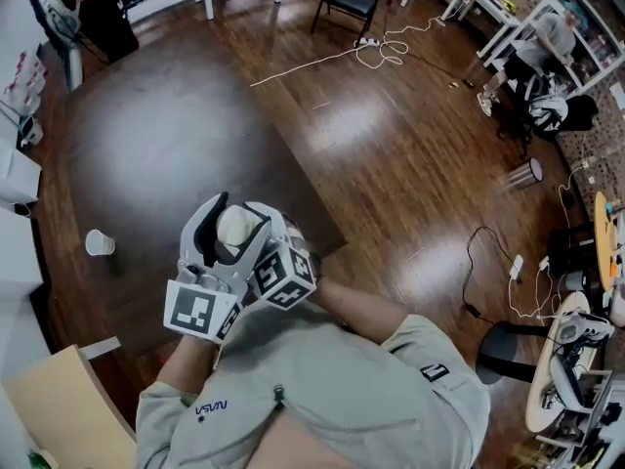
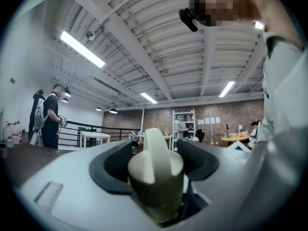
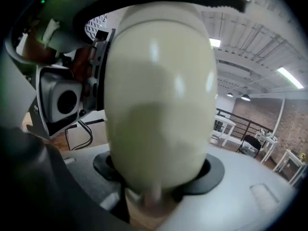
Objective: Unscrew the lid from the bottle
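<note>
Bottle (image 1: 237, 229) over wide wooden floor (image 1: 371, 145)

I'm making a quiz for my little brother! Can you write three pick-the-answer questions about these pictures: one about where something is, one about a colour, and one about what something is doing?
1. Where is the bottle?
A. On the floor by the chair
B. Up in front of the person's chest
C. On a shelf

2. What colour is the lid?
A. Red
B. Blue
C. Cream

3. What is the left hand-held gripper doing?
A. Its jaws are closed on the lid
B. Its jaws are wide apart with nothing between them
C. It is lying on the floor

Answers:
1. B: the head view shows it held up near the chest, with the right hand-held gripper clamped on its body.
2. C: the left gripper view shows it pale cream.
3. A: the dark pads press on both sides of the lid.
</note>
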Demonstrator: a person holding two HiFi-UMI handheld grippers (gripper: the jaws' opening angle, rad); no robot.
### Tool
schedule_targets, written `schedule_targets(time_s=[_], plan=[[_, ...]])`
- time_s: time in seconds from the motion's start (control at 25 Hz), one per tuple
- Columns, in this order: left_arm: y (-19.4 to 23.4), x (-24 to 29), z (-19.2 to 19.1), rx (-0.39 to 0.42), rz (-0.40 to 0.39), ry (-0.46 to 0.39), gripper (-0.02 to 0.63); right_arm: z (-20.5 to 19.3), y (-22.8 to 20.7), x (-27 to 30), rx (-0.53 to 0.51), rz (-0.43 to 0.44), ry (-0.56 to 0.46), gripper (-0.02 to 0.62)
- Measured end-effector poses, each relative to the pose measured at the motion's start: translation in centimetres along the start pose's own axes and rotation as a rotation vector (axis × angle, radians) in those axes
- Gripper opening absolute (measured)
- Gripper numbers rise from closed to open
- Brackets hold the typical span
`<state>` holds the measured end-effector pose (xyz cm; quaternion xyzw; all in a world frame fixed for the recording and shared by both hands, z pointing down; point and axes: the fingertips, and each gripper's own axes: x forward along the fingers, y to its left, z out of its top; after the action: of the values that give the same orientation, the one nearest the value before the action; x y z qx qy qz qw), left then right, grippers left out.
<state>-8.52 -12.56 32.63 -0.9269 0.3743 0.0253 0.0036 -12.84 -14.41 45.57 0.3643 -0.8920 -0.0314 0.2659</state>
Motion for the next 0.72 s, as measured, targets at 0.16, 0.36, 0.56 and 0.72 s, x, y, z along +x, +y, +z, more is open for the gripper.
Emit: schedule_targets(time_s=[0.16,0.36,0.56,0.72], plan=[[-0.5,0.1,-0.4,0.008,-0.033,0.011,0.29,-0.4,0.3,-0.2,-0.001,0.027,0.002,0.298],[-1.7,-0.2,-0.2,-0.024,-0.184,0.02,0.322,0.1,1.8,-0.9,0.002,0.181,-0.021,0.298],[-3.0,-1.5,2.3,-0.213,-0.458,-0.01,0.364,1.4,5.5,-3.8,0.036,0.578,-0.086,0.298],[-4.6,-3.3,3.8,-0.312,-0.71,-0.049,0.364,2.2,8.7,-8.6,0.014,0.976,-0.118,0.298]])
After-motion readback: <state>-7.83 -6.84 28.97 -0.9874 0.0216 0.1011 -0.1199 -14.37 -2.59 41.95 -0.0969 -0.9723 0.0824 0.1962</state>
